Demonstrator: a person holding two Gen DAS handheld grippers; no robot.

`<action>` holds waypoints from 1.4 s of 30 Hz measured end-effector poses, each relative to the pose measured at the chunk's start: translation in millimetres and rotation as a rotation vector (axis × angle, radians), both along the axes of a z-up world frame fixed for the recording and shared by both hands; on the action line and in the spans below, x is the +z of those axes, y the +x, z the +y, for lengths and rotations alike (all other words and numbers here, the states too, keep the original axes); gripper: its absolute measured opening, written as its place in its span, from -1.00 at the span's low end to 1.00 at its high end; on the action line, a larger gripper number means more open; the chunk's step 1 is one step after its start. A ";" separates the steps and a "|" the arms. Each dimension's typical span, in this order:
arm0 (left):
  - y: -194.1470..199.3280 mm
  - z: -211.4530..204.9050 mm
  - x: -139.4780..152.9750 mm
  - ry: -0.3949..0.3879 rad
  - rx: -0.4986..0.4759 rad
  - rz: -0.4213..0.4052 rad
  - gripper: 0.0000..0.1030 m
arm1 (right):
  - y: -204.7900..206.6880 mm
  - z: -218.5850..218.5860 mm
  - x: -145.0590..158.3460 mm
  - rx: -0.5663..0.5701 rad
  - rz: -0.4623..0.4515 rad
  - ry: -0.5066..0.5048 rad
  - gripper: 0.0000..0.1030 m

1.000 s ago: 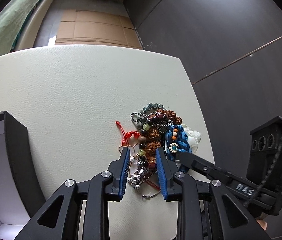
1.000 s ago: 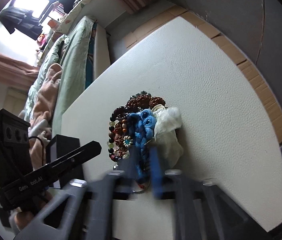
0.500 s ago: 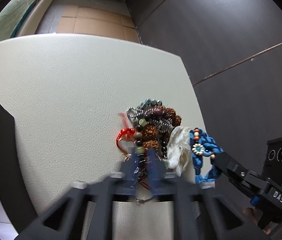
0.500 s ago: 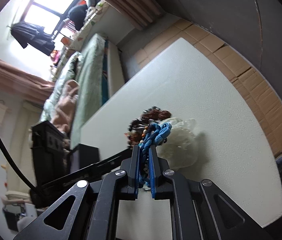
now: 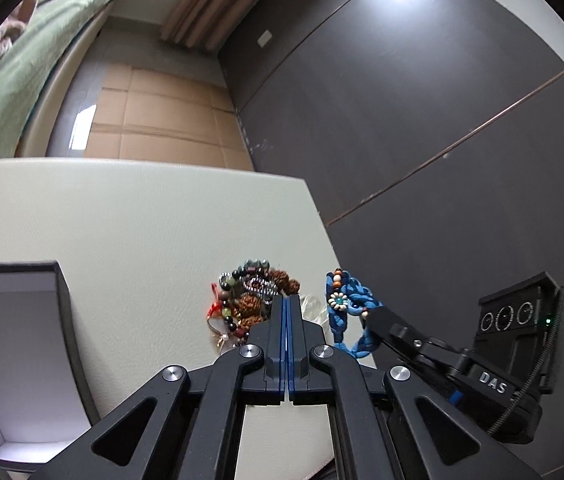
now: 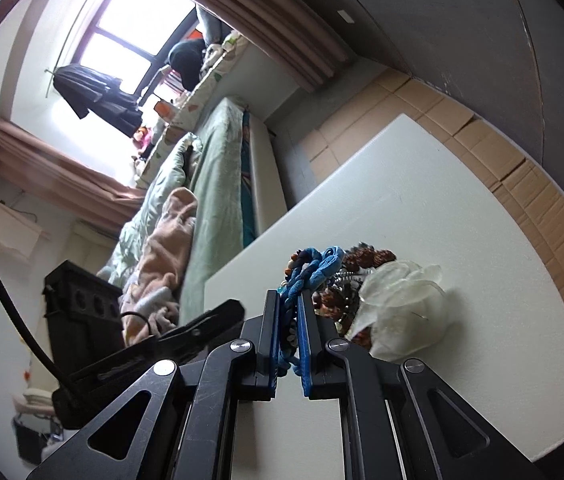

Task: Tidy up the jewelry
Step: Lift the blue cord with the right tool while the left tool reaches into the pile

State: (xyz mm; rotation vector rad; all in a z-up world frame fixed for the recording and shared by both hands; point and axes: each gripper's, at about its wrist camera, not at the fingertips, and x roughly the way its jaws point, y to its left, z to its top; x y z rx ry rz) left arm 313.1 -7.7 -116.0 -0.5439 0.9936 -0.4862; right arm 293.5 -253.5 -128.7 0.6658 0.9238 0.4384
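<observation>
Right now the coming move turns on where the open box (image 5: 14, 364) lies from the blue braided bracelet (image 5: 346, 304): in the left wrist view the box sits at about 9 o'clock from the bracelet, with the jewelry pile (image 5: 248, 296) on the pale surface (image 5: 130, 232) between them. The right hand-held gripper (image 6: 289, 312) has the bracelet pinched between its blue pads, the jaws closed down to the thickness of the braid. The bracelet's long axis runs along the fingers, its free end with the bead flower sticking out past the tips toward 12 o'clock and clear of the pile. The left hand-held gripper (image 5: 286, 300) is fully closed, pad against pad, with nothing visible between them; its tips stand over the near edge of the pile, and I cannot tell whether they touch it. By my reading the left one is nearer the box, but the right one carries the piece, so its carry has to cross over the pile and past the left tool. A clear crinkled bag (image 6: 398, 300) lies just beside the pile at 3 o'clock in the right wrist view. Compared with a second ago, the bracelet has left the heap, where it lay against the brown beads; half a second ago it was already gripped and hanging partly free. The left jaws, then open around the pile's near end, have since closed empty, and the box has come further into view.
</observation>
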 end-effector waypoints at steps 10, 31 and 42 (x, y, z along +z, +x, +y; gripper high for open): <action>5.9 -27.8 -25.0 0.129 -0.061 0.132 -0.59 | 1.8 -10.7 1.3 -0.065 0.002 -0.014 -0.81; -8.5 -105.8 -31.1 0.707 -0.297 -0.177 -0.31 | -6.8 -69.9 2.0 -0.131 -0.001 0.060 -0.81; 7.0 -136.0 -49.3 0.828 -0.443 -0.172 -0.48 | -7.2 -78.3 -1.8 -0.140 0.020 0.091 -0.80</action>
